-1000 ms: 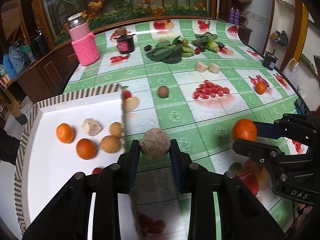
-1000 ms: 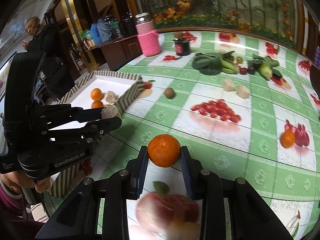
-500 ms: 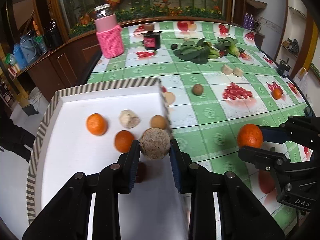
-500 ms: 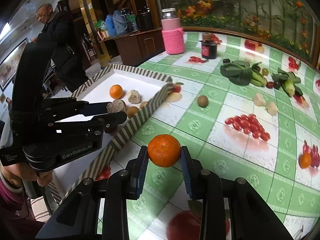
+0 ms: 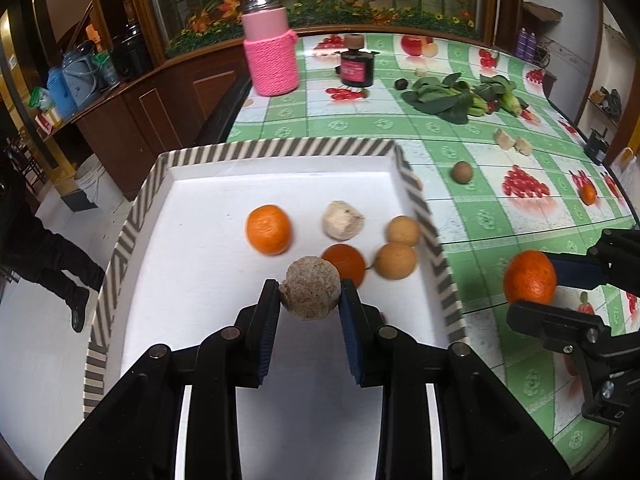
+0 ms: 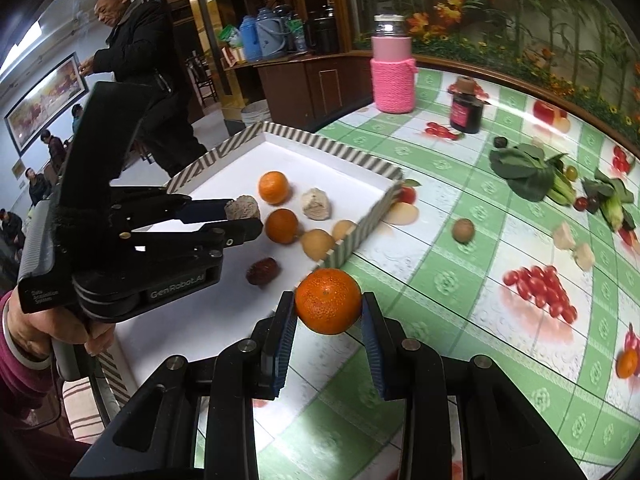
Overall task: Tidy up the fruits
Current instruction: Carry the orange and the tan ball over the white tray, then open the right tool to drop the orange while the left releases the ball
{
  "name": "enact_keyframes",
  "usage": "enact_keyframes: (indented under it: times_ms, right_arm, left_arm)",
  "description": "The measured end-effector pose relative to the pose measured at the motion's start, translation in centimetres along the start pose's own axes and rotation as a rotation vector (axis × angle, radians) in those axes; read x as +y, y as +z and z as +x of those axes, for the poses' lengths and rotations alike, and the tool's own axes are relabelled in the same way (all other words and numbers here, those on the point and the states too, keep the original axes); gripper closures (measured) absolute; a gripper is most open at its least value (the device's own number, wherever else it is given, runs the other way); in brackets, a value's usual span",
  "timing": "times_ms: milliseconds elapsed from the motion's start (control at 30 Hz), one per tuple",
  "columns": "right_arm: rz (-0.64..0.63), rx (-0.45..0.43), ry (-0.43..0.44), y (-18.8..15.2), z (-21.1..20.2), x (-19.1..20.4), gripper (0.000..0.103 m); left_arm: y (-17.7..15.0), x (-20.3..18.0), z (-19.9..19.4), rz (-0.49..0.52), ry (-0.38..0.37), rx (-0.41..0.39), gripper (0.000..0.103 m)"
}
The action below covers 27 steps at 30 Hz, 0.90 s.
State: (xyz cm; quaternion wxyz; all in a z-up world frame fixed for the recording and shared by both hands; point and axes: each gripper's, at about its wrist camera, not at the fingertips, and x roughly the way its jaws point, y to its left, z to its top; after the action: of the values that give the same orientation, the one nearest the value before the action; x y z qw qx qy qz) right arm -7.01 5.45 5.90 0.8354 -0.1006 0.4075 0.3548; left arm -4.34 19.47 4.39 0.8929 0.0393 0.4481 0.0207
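Green-checked counter [image 5: 400, 148] carries a striped tray [image 5: 280, 148] of fruit. Left claw [image 5: 309, 300] grips a rough brown ball [image 5: 310, 288] above the tray; right claw [image 6: 328, 322] grips an orange [image 6: 328, 300] beside its rim.

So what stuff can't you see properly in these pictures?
- Dark red fruit in the tray: in the left wrist view the left gripper hides nearly all of it.
- Lower orange, left wrist view: half hidden behind the held speckled ball.
- Small fruit among the greens: too small to name.
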Motion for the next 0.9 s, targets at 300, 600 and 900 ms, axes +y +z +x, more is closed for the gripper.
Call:
enact_keyframes:
  times_ms: [300, 600, 900]
  right_arm:
    - [-0.061, 0.023, 0.039, 1.2, 1.6, 2.7, 0.07]
    - [-0.129, 0.083, 0.125, 1.2, 4.1, 5.9, 0.07]
    - [-0.163, 0.144, 0.126, 0.8, 6.6, 7.2, 0.07]
  left_arm:
    - [-0.4, 2.8, 1.0, -0.051, -0.001, 0.036, 0.076]
    - [0.1, 4.1, 1.4, -0.079, 0.0, 0.048, 0.076]
    - [-0.1, 4.8, 2.5, -0.125, -0.014, 0.103, 0.076]
